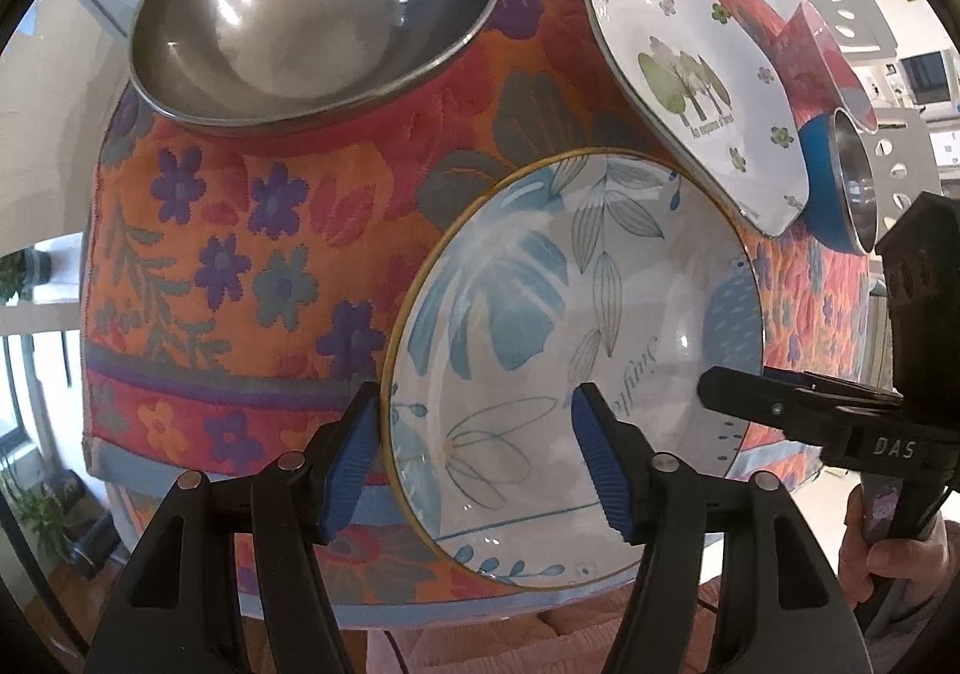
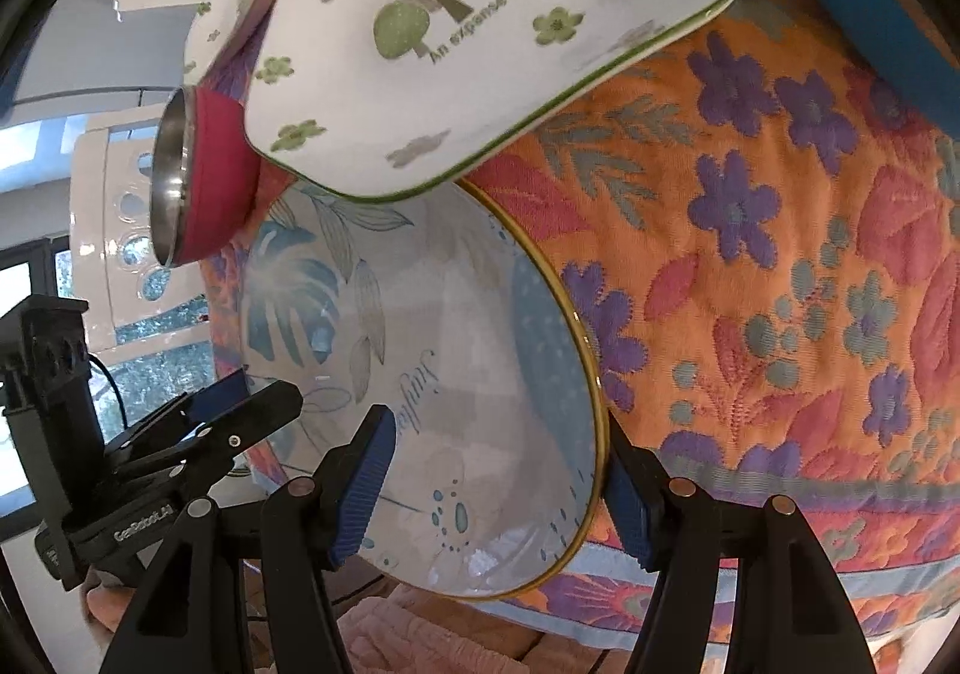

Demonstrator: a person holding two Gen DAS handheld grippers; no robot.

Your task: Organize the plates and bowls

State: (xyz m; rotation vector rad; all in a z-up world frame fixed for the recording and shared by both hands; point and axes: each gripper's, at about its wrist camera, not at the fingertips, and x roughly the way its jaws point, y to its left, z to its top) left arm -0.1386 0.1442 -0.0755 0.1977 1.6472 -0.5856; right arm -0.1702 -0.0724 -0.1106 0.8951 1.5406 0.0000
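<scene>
A white bowl with blue leaf pattern [image 1: 576,350] sits at the near edge of the flowered tablecloth [image 1: 240,254]. My left gripper [image 1: 480,470] is open, its blue pads straddling the bowl's left rim. My right gripper [image 2: 498,488] is open and straddles the bowl's [image 2: 432,362] right rim; it also shows at the right of the left wrist view [image 1: 798,404]. A square white plate with green trees [image 1: 696,74] lies just behind the bowl, also in the right wrist view [image 2: 480,32]. A large steel bowl [image 1: 312,8] stands at the far left.
A small blue-sided steel bowl [image 1: 840,176] and a red-sided one [image 2: 204,176] stand near the square plate. White chairs with holes [image 1: 894,164] stand beyond the table. The table's near edge is right under both grippers.
</scene>
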